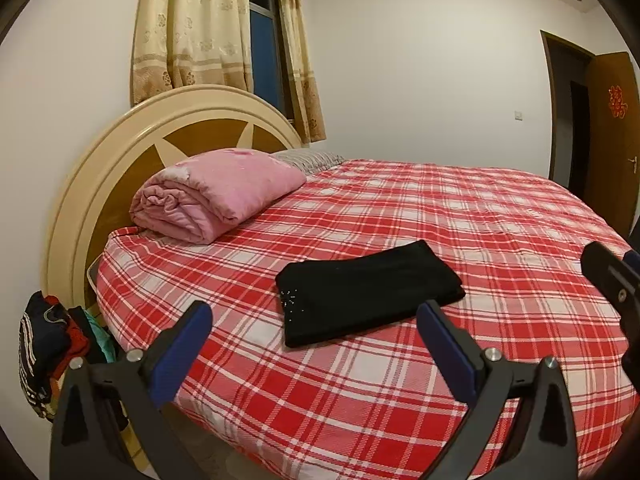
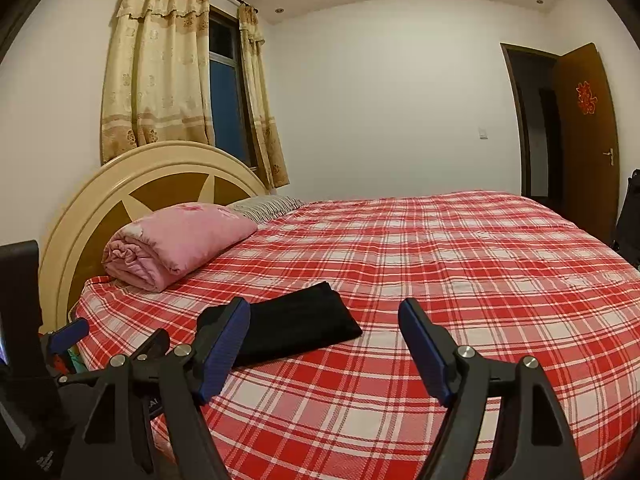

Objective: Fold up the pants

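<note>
The black pants (image 1: 370, 294) are seen folded into a flat, compact rectangle of several layers, laid on the red plaid bedsheet (image 1: 460, 216). A small patch of sparkling studs is visible near 1 corner. The bundle is placed just ahead of the left gripper (image 1: 316, 314), between the lines of its 2 fingers, untouched. From the right gripper (image 2: 324, 314) it is found ahead and to the left.
</note>
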Motion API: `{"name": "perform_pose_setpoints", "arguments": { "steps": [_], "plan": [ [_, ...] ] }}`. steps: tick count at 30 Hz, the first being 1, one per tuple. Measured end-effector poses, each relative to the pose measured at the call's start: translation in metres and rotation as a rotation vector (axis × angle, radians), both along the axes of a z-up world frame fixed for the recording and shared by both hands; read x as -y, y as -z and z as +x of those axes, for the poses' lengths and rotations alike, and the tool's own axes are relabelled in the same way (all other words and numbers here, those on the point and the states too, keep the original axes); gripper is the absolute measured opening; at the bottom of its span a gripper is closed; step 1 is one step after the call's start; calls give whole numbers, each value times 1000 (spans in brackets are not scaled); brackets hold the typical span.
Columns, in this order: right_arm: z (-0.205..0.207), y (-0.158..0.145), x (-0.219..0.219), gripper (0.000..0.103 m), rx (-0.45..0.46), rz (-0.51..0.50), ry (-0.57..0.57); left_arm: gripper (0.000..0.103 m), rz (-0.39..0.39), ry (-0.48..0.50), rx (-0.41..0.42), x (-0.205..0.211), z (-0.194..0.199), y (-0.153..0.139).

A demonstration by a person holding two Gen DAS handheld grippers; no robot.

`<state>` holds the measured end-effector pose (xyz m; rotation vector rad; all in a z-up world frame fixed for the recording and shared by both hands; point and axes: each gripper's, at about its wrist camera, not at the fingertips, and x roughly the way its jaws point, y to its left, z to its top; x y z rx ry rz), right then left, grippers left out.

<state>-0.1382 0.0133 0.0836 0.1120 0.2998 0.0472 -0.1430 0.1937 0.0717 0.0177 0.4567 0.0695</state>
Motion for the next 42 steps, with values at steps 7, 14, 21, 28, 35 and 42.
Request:
{"name": "perform_pose_setpoints", "arguments": {
  "steps": [7, 14, 21, 28, 35, 42],
  "plan": [
    [2, 2, 3, 78, -13, 11, 1, 103, 7, -1, -8, 1, 1, 1],
    [0, 2, 3, 78, -6, 11, 0, 103, 12, -9, -14, 0, 1, 1],
    [-1, 2, 4, 78, -7, 13, 0, 103, 10, -13, -17, -1, 1, 1],
    [0, 3, 6, 78, -9, 12, -2, 103, 16, 1, -30, 2, 1, 2],
    [0, 4, 6, 78, -15, 16, -1, 103, 17, 1, -33, 3, 1, 3],
    [0, 5, 7, 78, -16, 20, 0, 103, 18, -10, -33, 2, 1, 3]
  ]
}}
